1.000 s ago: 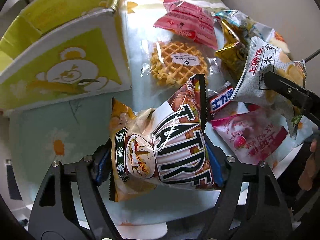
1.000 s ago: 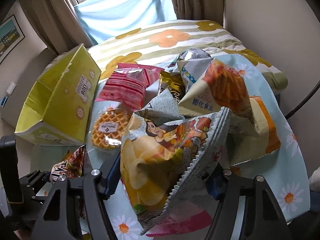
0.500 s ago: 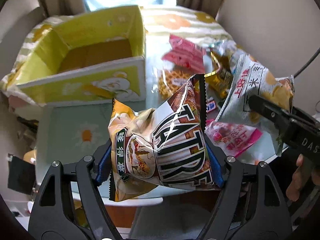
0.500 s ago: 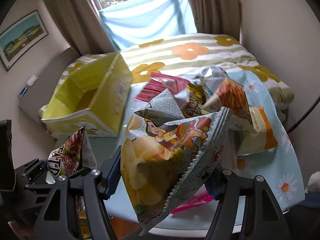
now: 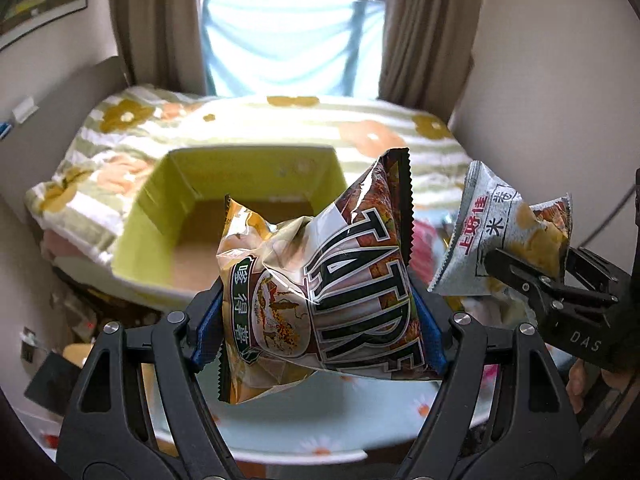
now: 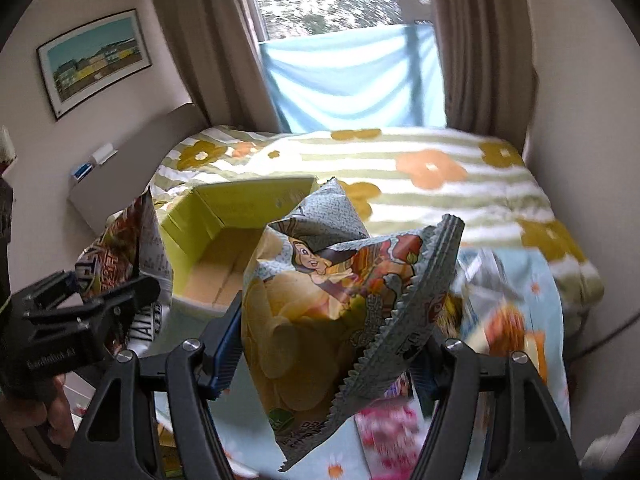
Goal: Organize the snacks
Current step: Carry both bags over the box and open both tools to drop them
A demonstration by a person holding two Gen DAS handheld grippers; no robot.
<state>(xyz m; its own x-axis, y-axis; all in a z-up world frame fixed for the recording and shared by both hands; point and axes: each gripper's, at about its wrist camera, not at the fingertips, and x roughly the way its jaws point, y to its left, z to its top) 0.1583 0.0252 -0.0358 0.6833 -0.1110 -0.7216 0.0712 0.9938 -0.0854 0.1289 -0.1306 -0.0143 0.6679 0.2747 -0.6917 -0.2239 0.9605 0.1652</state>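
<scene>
My left gripper is shut on a brown and white snack bag and holds it in the air in front of an open yellow-green box. My right gripper is shut on a grey and yellow chip bag, also lifted. The box is open at the top and looks empty inside. The right gripper with its chip bag shows at the right of the left wrist view. The left gripper with its bag shows at the left of the right wrist view.
Other snack packets lie blurred on the daisy-print table at the right. A pink packet lies under the chip bag. A bed with a flowered striped blanket is behind the box. Curtains and a window are beyond.
Both grippers have risen and tilted up with their bags. The views now look across the open box to the bed and window instead of down at the table.
</scene>
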